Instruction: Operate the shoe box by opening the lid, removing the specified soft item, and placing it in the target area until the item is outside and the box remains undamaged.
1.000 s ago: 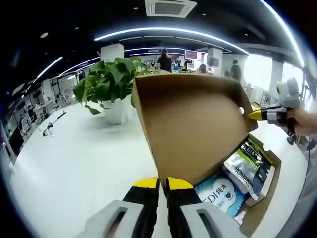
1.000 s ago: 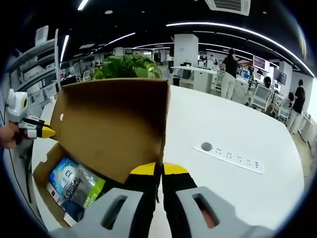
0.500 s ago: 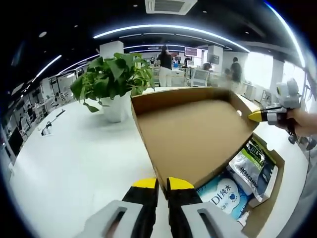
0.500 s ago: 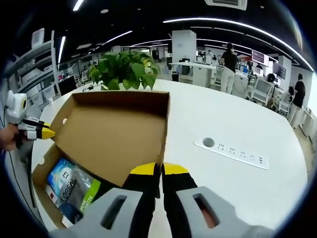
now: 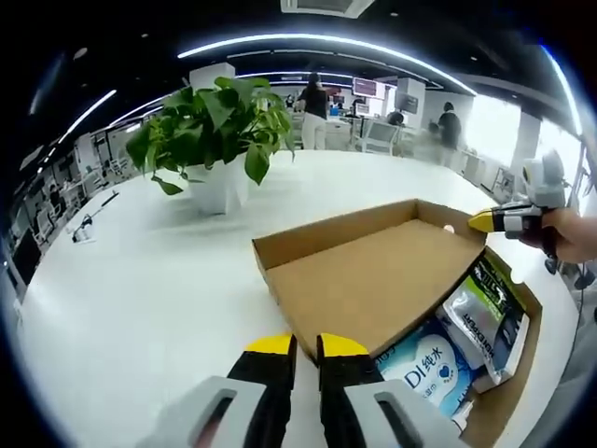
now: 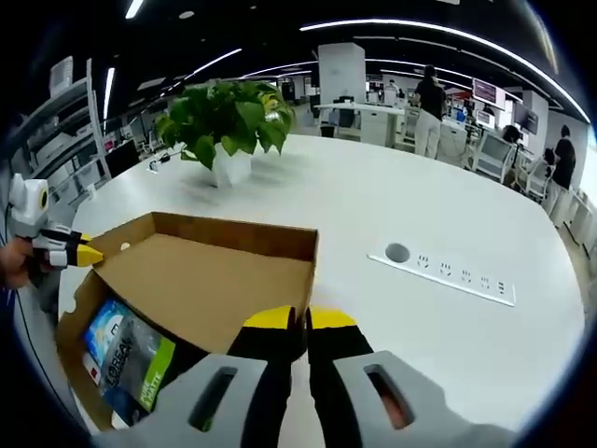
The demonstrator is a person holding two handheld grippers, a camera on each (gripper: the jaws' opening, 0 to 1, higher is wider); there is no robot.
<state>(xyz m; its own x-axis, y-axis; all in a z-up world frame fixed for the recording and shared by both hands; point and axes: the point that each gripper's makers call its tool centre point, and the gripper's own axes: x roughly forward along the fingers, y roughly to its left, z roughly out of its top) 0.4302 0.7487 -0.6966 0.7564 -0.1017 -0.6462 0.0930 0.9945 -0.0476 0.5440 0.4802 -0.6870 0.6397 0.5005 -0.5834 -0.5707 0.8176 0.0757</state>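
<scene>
left gripper (image 5: 297, 345) clamped on lid (image 5: 366, 280), right gripper (image 6: 298, 322) likewise

Brown cardboard shoe box (image 5: 508, 392) on a white table, open, lid (image 5: 368, 280) swung back on its hinge and lying nearly flat, plain inner face up, low side walls raised around it. Inside the box, soft packets lying flat side by side: a blue-and-white pack (image 5: 424, 362) with printed characters, a silvery pouch with green trim (image 5: 478, 313). Same lid (image 6: 210, 280) and packets (image 6: 121, 355) visible in the right gripper view.
</scene>
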